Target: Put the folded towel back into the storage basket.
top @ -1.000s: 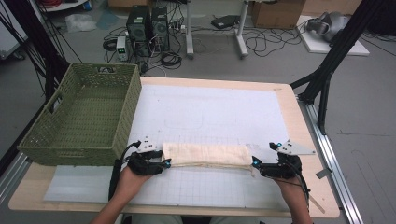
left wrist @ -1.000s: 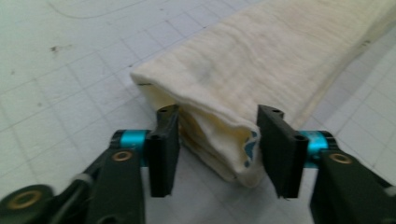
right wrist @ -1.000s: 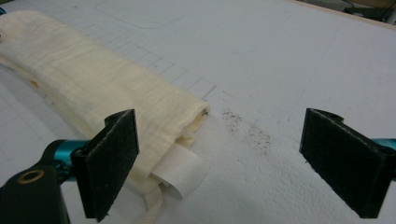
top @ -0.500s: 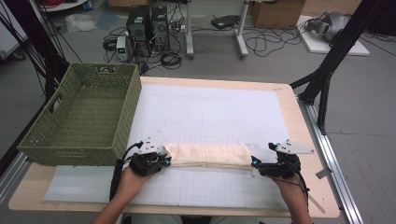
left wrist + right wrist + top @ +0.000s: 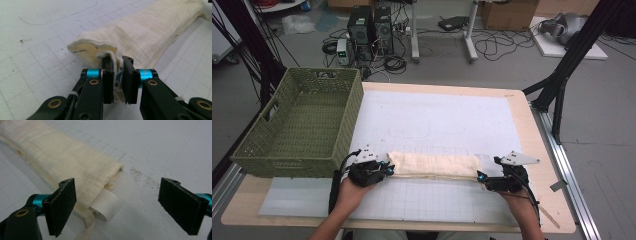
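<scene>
Your left gripper (image 5: 117,82) is clamped on the near end of the folded cream cloth (image 5: 437,165), its jaws pinching a bunched fold of the fabric, at about 7 o'clock on the white grid mat (image 5: 437,120). Your right gripper (image 5: 115,205) sits at about 5 o'clock with its jaws spread wide, holding nothing, the cloth's other end and its white tag (image 5: 106,206) lying between them. The green woven basket (image 5: 262,150) stands just beside the mat at 9 o'clock.

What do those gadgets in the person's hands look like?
Both are black. The left gripper has flat black jaws, turquoise rings and brass-coloured rivets. The right gripper has square black pads; a grey three-cornered plate tops it and a black cable trails back.
</scene>
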